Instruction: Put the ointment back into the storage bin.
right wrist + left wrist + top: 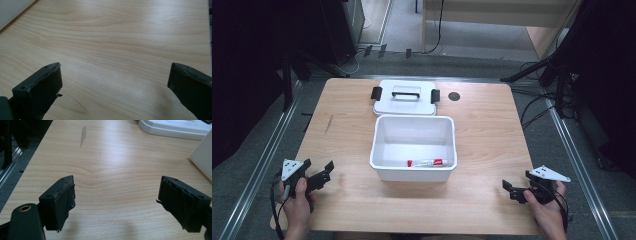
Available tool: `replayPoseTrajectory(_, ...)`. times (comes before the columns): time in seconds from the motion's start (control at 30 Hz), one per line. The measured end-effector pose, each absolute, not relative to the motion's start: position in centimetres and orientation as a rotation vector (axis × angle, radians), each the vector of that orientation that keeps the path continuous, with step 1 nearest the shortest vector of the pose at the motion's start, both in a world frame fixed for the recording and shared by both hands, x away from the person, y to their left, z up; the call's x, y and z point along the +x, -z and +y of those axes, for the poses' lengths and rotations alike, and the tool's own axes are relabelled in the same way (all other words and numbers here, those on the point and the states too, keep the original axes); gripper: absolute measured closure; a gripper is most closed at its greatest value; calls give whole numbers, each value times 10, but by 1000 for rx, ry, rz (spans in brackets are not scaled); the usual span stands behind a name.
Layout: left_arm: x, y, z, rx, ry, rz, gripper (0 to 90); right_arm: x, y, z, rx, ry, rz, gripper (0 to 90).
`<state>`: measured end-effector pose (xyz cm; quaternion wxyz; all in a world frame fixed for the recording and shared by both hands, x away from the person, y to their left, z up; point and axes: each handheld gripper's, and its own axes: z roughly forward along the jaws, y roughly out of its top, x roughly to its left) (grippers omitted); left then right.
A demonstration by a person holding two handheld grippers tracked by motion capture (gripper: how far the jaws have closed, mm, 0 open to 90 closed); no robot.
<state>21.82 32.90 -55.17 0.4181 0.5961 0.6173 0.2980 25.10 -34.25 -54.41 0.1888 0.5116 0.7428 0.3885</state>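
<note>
my left gripper (pixel 323 176) sits at about 8 o'clock on the wooden table (pixel 492 130), near its front-left corner, held in my left hand (pixel 297 200). its jaws are spread wide with nothing between them; in the left gripper view (pixel 117 200) they stand far apart over bare wood, with a grey smear (pixel 83 135) on the boards up at 11 o'clock.

my right gripper (pixel 512 190) rests at about 4 o'clock on the table, near the front-right corner, in my right hand (pixel 547 210). its jaws are spread wide too and hold nothing; the right gripper view (pixel 115 82) has plain wood grain between them.

the white tub (pixel 379 150) stands in the middle of the table, open on top, well apart from both grippers and roughly between them. inside it, along the wall nearest me at 6 o'clock, lies a tube (pixel 427 163), white with red ends, flat on the tub's floor and running left to right.

the white lid (pixel 404 102) lies on the table just behind the tub at 12 o'clock, its near edge touching or almost touching the tub's far rim. it has a handle on top and a black clip at either end. a small dark round hole (pixel 454 96) sits in the wood just to the lid's right, at 1 o'clock.
</note>
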Motion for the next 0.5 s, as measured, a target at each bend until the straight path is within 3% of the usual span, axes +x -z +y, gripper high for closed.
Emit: replayPoseTrajectory(0.5,218,552,329,1491,-747,1549,147,227,546,-372,1468,-1117,1983,0)
